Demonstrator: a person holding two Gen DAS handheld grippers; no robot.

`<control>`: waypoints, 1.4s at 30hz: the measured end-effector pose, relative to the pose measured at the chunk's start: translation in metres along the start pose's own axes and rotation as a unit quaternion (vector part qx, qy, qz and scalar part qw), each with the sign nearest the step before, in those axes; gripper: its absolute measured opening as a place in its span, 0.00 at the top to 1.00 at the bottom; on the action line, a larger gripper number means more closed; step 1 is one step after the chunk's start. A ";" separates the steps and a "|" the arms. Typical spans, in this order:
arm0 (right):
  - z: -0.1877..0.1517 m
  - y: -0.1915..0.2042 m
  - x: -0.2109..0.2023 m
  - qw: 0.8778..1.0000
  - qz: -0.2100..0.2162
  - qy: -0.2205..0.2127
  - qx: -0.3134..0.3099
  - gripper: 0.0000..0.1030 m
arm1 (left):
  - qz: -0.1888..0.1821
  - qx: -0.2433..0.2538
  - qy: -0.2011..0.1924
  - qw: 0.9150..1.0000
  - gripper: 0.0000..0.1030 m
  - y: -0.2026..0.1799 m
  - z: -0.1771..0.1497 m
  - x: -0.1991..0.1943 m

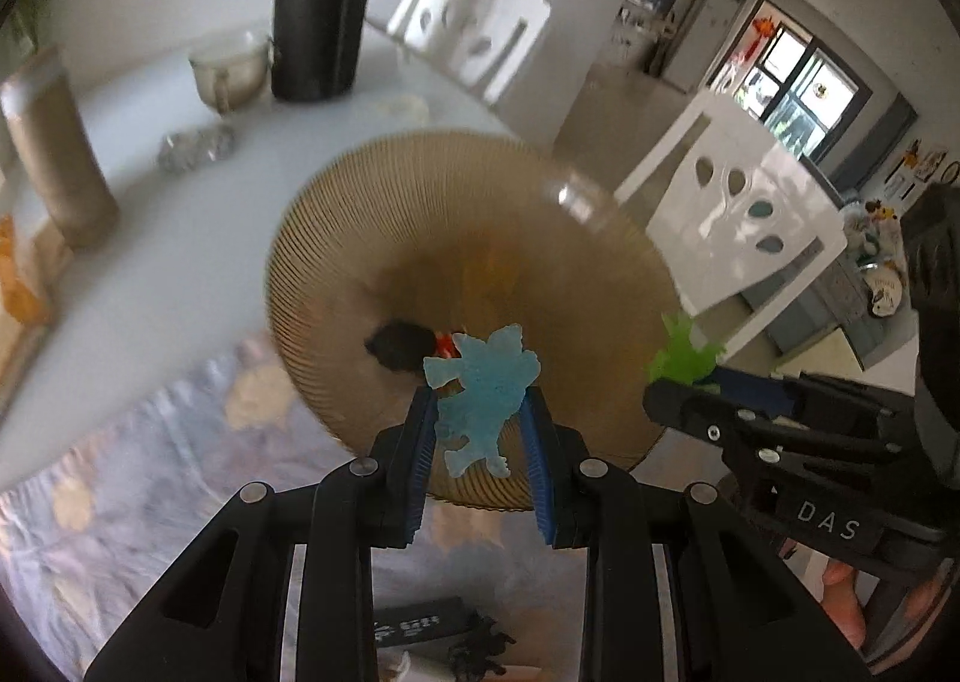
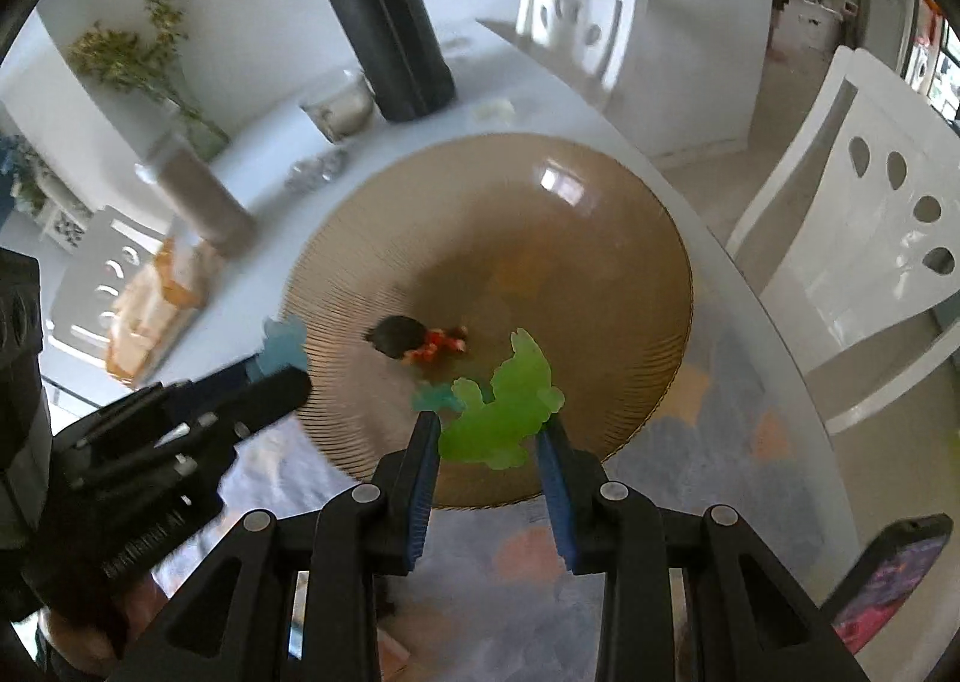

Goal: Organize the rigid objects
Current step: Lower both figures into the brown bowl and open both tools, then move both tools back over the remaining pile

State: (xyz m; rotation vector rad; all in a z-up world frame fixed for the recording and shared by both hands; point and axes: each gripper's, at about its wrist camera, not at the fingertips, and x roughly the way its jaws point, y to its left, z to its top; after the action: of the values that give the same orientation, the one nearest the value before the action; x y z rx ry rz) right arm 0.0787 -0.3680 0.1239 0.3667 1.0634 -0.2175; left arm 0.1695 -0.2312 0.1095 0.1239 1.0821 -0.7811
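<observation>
Table (image 2: 750, 322): white, round | left tongs (image 1: 480, 412) pinch blue figure (image 1: 480, 388) | right tongs (image 2: 489, 430) pinch green figure (image 2: 504, 406)

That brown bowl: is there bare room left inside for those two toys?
Yes. The bowl is bare on its far and right side. Only one small figure lies left of centre. Beyond its rim, bottle and cup crowd the table.
</observation>
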 end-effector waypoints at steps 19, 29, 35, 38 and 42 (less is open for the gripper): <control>-0.070 0.006 -0.036 1.000 0.009 0.022 -0.020 0.42 | 0.075 -0.080 -0.144 0.983 0.35 0.049 -0.091 -0.180; -0.104 0.048 -0.062 0.996 0.032 0.019 -0.080 0.41 | 0.106 -0.133 -0.176 0.969 0.25 0.064 -0.144 -0.234; -0.120 0.076 -0.074 0.992 0.046 0.020 -0.112 0.40 | 0.132 -0.168 -0.183 0.960 0.08 0.064 -0.173 -0.235; -0.135 0.090 -0.067 0.990 0.055 0.039 -0.123 0.40 | 0.106 -0.221 -0.159 0.956 0.08 0.073 -0.191 -0.214; -0.158 0.101 -0.057 0.985 0.066 0.064 -0.144 0.40 | 0.106 -0.212 -0.129 0.963 0.08 0.068 -0.208 -0.196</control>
State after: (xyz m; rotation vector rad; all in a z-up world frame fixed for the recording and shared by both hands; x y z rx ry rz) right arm -0.0414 -0.2129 0.1249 0.1899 1.1732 0.0793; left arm 0.0105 0.0127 0.1510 -0.2175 0.9470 -0.3487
